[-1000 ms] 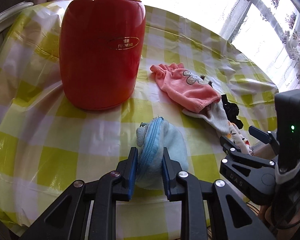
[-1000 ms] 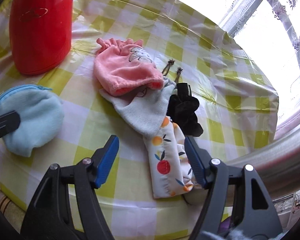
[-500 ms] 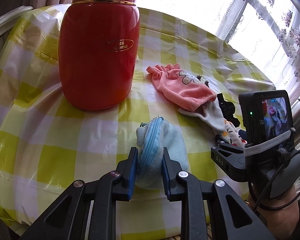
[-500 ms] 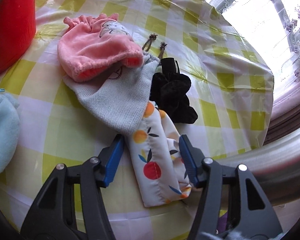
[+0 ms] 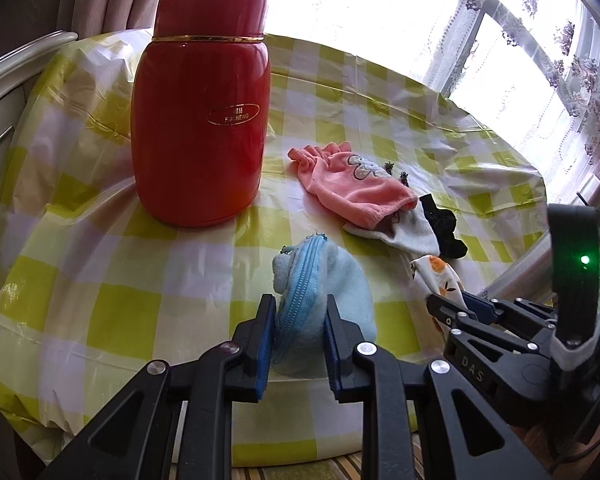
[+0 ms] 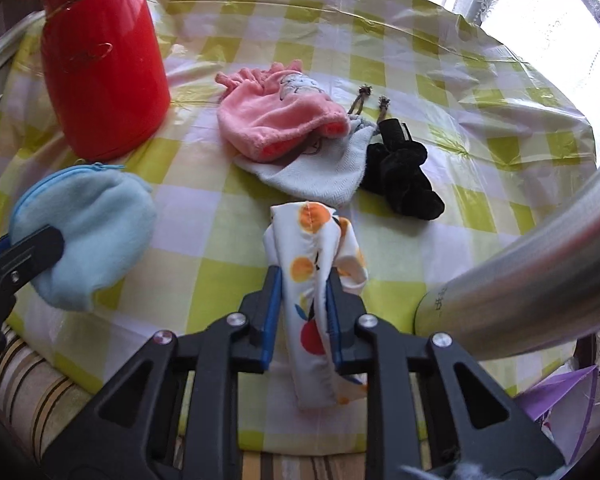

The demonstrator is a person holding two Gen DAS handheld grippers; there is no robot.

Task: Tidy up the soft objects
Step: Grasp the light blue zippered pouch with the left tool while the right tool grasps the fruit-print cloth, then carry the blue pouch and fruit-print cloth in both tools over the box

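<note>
I see a round table under a glossy yellow-and-white checked cloth (image 5: pixel 112 264) by a bright, lace-curtained window. My left gripper (image 5: pixel 298 338) clamps the fleecy blue zip pouch (image 5: pixel 324 292) at the near edge; my right gripper (image 6: pixel 302 304) pinches the silky fruit-print pouch (image 6: pixel 314 256), bunched upright. A pink plush pouch (image 6: pixel 276 120) overlaps a grey woven one (image 6: pixel 320 168), beside a black scrunchie (image 6: pixel 404 180). A tall red flask (image 5: pixel 200 120) stands left.

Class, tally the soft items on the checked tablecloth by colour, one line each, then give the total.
Light blue zip pouch: 1
Pink plush pouch: 1
Grey drawstring bag: 1
Black scrunchie: 1
White fruit-print pouch: 1
Total: 5
</note>
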